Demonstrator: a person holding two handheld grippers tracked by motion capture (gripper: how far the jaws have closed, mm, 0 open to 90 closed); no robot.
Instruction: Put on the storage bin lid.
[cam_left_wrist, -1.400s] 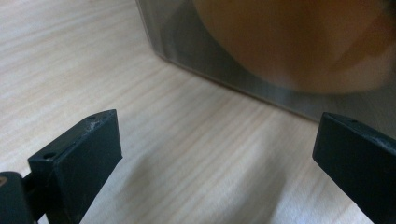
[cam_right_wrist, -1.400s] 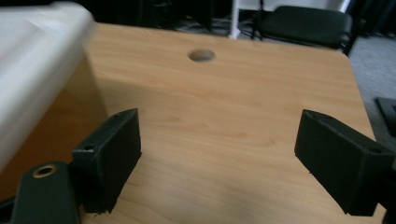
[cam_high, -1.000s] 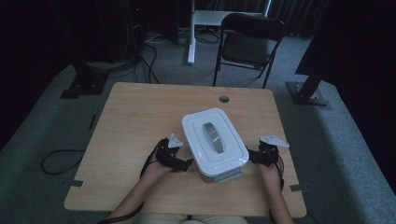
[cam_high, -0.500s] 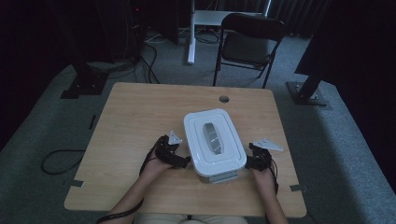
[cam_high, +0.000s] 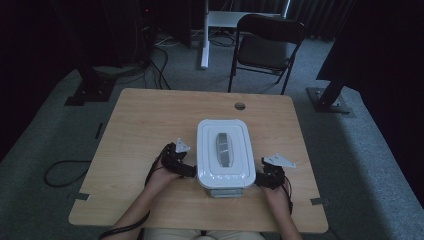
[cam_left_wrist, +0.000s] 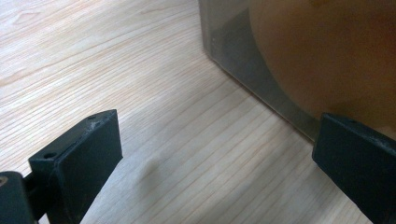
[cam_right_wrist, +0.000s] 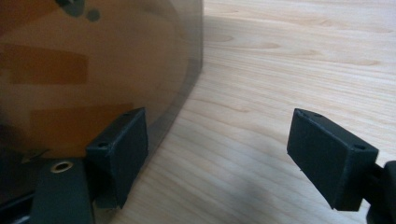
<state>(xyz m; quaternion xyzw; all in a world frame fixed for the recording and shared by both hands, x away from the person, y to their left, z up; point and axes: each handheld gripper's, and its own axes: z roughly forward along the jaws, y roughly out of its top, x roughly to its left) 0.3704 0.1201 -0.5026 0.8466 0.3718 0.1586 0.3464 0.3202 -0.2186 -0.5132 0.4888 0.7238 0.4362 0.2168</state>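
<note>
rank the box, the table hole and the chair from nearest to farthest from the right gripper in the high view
1. Box: right beside the right gripper, at its left, near the table's front edge.
2. Table hole: farther back, near the table's far edge.
3. Chair: on the floor beyond the table, farthest.

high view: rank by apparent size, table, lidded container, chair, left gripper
1. table
2. chair, though farther from the camera
3. lidded container
4. left gripper
</note>
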